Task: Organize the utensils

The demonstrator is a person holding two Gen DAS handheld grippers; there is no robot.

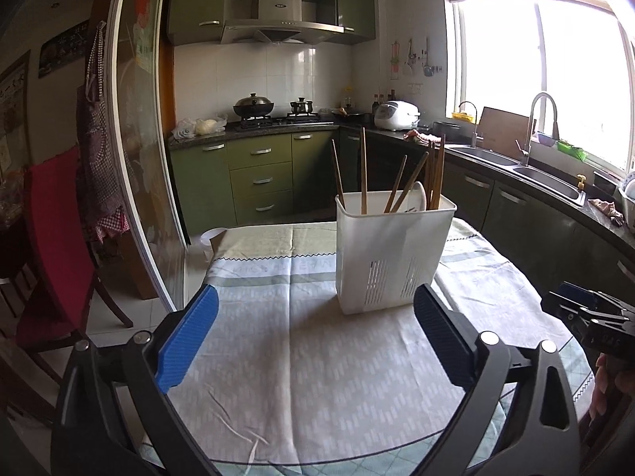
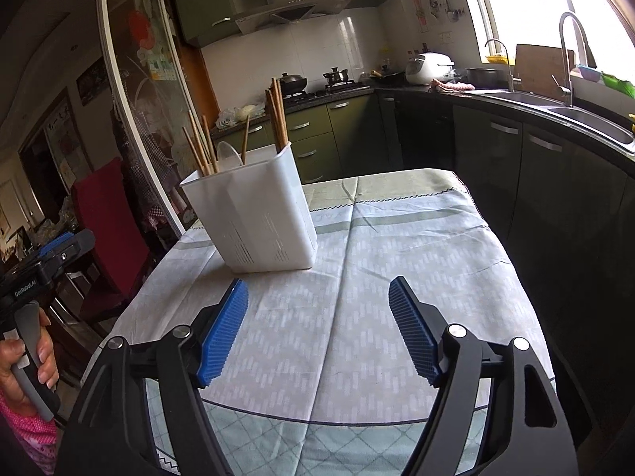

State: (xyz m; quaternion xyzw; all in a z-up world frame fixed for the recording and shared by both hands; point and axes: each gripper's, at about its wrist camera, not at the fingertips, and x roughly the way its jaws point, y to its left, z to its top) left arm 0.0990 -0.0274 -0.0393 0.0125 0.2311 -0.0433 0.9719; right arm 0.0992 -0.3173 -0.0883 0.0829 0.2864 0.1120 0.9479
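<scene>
Tablecloth (image 1: 301, 357) nearest; chopsticks (image 1: 363, 170), perhaps a spoon, fill caddy (image 1: 391, 254).

Table (image 1: 254, 238) under a pale patterned cloth (image 1: 301, 357), white utensil holder (image 1: 391, 254) upright on it.

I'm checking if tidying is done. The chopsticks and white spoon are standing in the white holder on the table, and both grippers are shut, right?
Not quite: both are open. The left gripper and right gripper show wide gaps in their own wrist views. The chopsticks and spoon do stand in the holder.
</scene>
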